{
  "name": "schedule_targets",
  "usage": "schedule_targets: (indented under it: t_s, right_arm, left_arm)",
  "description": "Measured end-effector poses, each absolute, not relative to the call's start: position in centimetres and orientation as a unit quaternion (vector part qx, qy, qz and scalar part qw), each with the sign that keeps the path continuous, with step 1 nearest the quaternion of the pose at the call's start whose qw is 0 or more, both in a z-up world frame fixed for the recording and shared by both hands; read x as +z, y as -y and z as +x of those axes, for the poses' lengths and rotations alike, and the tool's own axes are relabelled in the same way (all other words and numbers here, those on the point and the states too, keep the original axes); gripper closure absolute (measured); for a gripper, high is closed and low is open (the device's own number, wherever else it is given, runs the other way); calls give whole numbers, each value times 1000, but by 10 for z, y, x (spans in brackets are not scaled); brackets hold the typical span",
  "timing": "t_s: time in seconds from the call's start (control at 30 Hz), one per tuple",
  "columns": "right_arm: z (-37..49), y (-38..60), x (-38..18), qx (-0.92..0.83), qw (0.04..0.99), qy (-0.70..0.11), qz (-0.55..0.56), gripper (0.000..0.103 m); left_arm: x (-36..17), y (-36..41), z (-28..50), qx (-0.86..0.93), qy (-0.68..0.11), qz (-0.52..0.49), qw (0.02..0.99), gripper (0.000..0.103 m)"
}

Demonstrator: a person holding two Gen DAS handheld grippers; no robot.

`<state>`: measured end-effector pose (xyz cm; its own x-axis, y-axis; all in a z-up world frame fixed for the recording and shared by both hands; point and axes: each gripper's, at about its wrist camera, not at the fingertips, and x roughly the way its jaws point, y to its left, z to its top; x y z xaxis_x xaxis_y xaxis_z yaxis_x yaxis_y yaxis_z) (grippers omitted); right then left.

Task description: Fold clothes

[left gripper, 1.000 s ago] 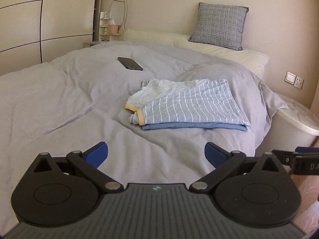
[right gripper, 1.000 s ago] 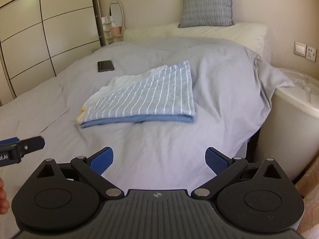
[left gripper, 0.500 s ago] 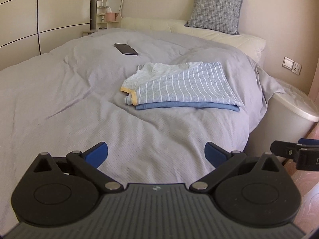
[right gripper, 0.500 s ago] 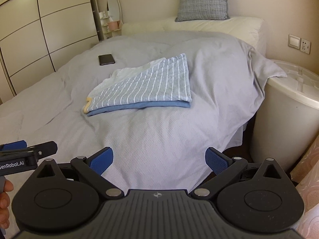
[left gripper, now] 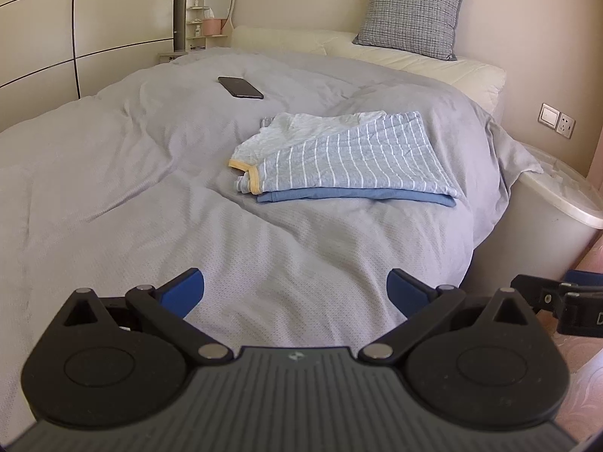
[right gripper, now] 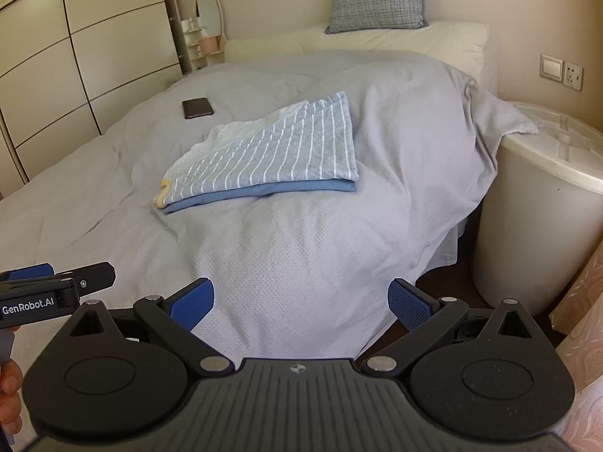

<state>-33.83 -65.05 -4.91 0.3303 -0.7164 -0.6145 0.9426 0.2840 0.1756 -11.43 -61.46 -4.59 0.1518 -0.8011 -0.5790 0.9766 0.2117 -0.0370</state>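
Two grippers — left gripper [left gripper: 296,288] and right gripper [right gripper: 301,297] — hang at bottom of frame, jaws wide and empty, well short of the folded striped garment [left gripper: 350,158] at centre on the grey bed [left gripper: 113,173], apparently finished.

The blue garment [left gripper: 354,195] under the striped top [left gripper: 350,158] only shows as a thin edge, so no idea what it actually is. In the left wrist view the right tool [left gripper: 557,301] is cut off by the frame edge, its fingertips out of view. Same deal in the right wrist view: the left tool [right gripper: 49,286] runs off the side. The little bottles on the shelf [left gripper: 198,19] by the mirror are too small to make out
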Motion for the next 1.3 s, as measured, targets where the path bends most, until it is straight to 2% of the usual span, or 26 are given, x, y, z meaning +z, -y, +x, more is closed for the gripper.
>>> schedule_targets:
  t_s: [1.3]
  right_arm:
    - [-341,638,-47,-536,775,-205,266,2]
  left_arm:
    - [-43,608,-128,-600,-227,193,743,1]
